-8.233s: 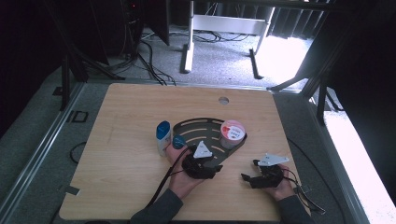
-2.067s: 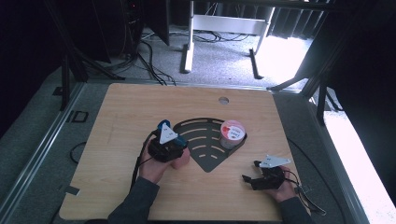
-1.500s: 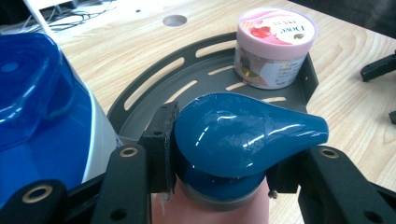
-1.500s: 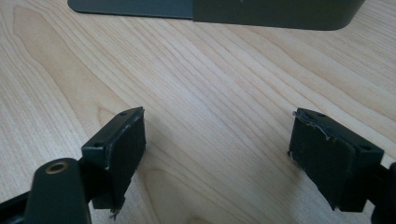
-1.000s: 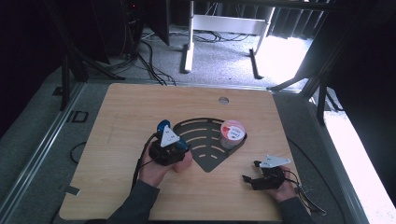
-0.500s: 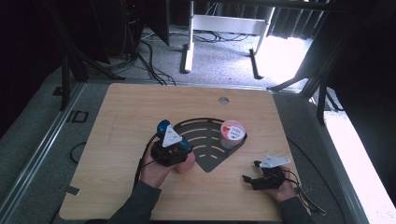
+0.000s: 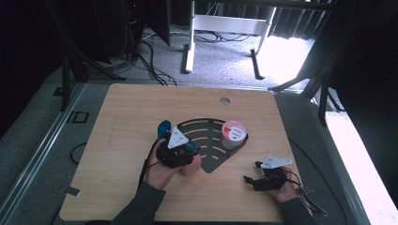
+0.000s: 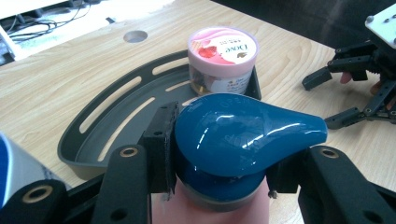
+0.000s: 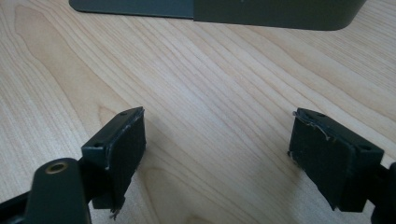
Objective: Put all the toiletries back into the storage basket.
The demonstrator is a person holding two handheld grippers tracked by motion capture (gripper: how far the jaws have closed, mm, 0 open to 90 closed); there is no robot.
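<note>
Flanking bottle (image 8: 243,140), jar (image 8: 223,58) in tray (image 8: 93,135)

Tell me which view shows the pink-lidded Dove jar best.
The left gripper view: the Dove jar sits close and sharp in the grey corner caddy, its lid label readable. The high view shows the same jar only as a small pink-topped tub. The right gripper view catches just the caddy's edge.

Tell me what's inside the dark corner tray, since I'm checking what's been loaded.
The tray holds one pink-lidded jar in its corner; the slotted floor beside it is bare. The blue-capped bottle clamped in the left gripper covers the tray's near part.
</note>
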